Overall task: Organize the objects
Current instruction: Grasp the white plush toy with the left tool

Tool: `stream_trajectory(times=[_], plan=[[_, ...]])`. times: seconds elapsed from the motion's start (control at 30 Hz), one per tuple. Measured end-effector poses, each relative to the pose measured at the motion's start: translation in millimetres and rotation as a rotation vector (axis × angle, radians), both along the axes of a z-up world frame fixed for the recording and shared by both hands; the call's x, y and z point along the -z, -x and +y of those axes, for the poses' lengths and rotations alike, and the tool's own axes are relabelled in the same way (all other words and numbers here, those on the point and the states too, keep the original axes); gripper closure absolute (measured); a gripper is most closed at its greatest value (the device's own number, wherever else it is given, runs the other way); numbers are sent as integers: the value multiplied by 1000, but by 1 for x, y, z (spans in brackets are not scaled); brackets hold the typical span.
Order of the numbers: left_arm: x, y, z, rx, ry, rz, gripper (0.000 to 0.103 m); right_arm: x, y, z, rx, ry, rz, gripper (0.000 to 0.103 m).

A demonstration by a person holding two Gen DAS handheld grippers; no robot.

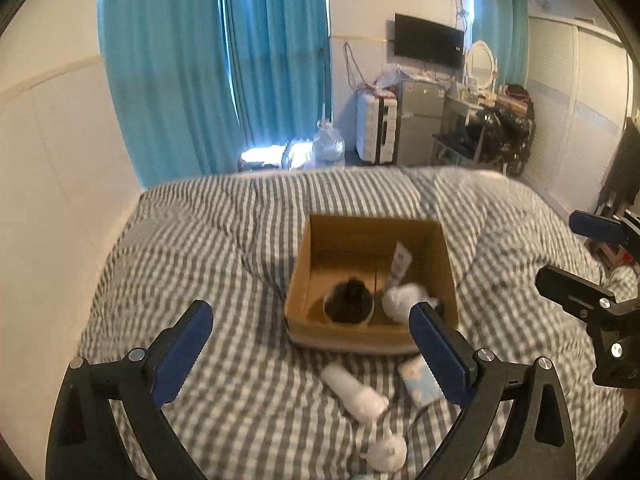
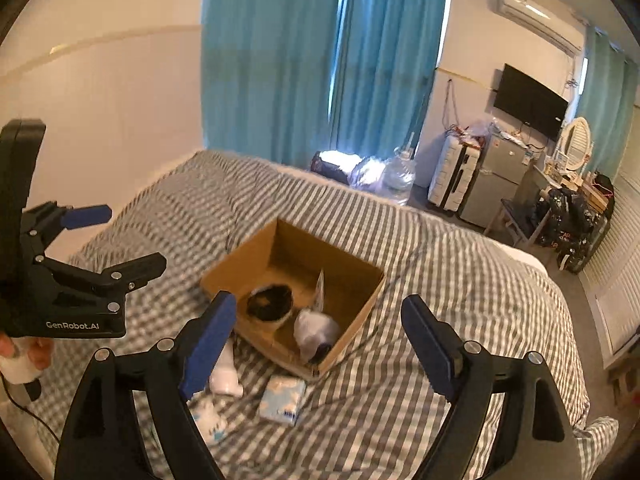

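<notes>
**Both tools empty above the bed; three items not yet boxed**

I find my left tool and right tool with jaws spread wide, nothing between the pads, both held above the striped bed.

Nearest me, on the bed, lies a small white roll. Just beyond it lies a white bottle on its side, with a pale blue tissue pack to its right. All three sit just outside the near wall of the cardboard box.

Inside the box: a dark round bowl-like item, a white bundle and a tube leaning at the right.

My judgement: take the bottle next. I would close across its narrow width, lift clear of the box wall, and release over the bare far-left floor.
</notes>
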State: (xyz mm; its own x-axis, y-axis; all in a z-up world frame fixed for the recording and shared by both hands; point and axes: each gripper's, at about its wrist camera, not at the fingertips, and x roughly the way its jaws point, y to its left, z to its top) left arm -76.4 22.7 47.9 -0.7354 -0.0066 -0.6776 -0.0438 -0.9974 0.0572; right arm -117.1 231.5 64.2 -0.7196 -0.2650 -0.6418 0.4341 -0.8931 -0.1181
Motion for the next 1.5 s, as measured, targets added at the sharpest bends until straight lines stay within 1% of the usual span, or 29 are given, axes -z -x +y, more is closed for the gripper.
stream_trajectory(times=[0.13, 0.2, 0.27, 0.4, 0.5, 0.67, 0.87, 0.97, 1.03, 1.07, 1.1, 1.23, 1.37, 1.5], plan=[[44, -13, 10, 7, 17, -49, 2, 40, -3, 3, -13, -18, -67, 19], [68, -15, 15, 15, 18, -92, 2, 61, 0, 8, -12, -12, -110, 19], [90, -16, 20, 21, 4, -141, 2, 81, 3, 12, -4, -13, -146, 19], [121, -23, 26, 34, -24, -201, 2, 114, 10, 18, 20, -14, -199, 19], [138, -27, 29, 45, -23, -246, 2, 134, 15, 20, 30, -22, -228, 19], [158, -36, 33, 58, -59, -306, 2, 163, 19, 20, 35, -39, -276, 19], [187, -37, 45, 77, -17, -381, 2, 185, 16, 20, 39, -44, -318, 19], [193, -37, 49, 89, -11, -385, 15, 189, 15, 18, 38, -54, -323, 19], [195, -40, 52, 131, -44, -399, 37, 190, 15, 16, 35, -58, -323, 19], [196, -41, 54, 154, -62, -410, 43, 190, 15, 15, 33, -58, -324, 19], [197, -41, 55, 160, -62, -413, 46, 190, 15, 15, 33, -60, -325, 19], [193, -45, 57, 150, -44, -404, 46, 192, 14, 12, 36, -70, -326, 19], [182, -45, 48, 115, -64, -402, 46, 194, 16, 8, 31, -81, -333, 19], [163, -44, 34, 89, -85, -349, 46, 197, 18, -1, 14, -95, -343, 19]])
